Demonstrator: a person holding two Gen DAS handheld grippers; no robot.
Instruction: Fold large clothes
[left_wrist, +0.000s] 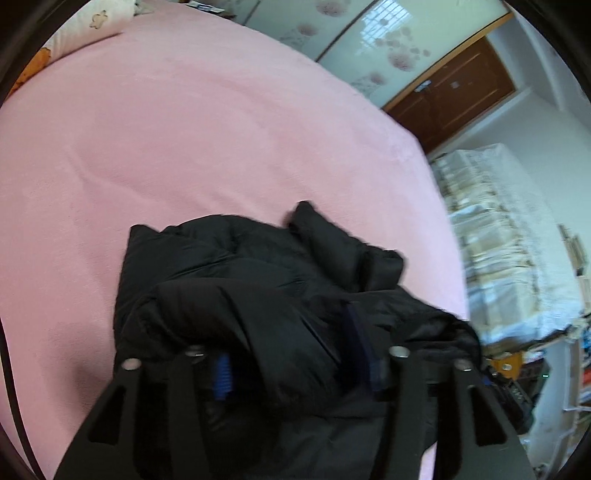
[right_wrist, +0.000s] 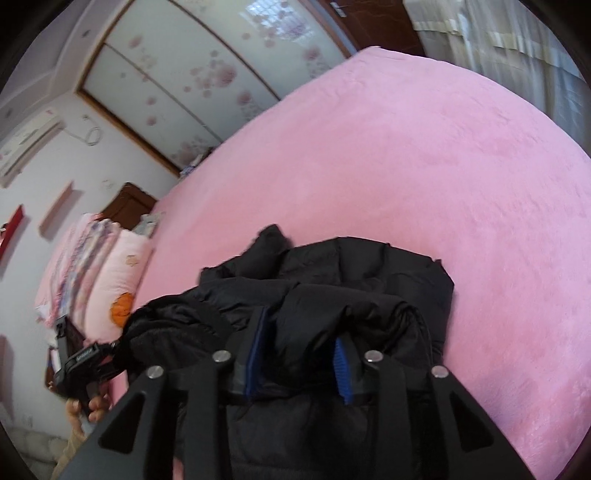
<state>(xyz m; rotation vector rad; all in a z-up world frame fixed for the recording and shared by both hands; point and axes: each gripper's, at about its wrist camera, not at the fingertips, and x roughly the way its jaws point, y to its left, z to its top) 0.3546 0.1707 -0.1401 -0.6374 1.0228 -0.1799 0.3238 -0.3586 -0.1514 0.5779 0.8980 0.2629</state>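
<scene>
Left wrist view shows the puffy black coat (left_wrist: 258, 280) low in the middle on the pink bed (left_wrist: 184, 147), soft, squashy and slippery, so both the left tongs (left_wrist: 291, 354) and right tongs (right_wrist: 299, 350) pinch thick folded edges.

Left gripper (left_wrist: 295, 365): matte black frame, two forked arms per side with triangular cut-outs, silver round screw heads at arm tips. Ribbed blue pad on one finger, darker translucent blue pad on other.

Right gripper (right_wrist: 297, 365): same black forked frame, four silver screw heads, blue pads on fingers (right_wrist: 341, 373), one ribbed.

Left hand (right_wrist: 86, 404), left of right gripper frame: bare skin, fingers curled round black handle carrying small white lettering, unreadable.
</scene>
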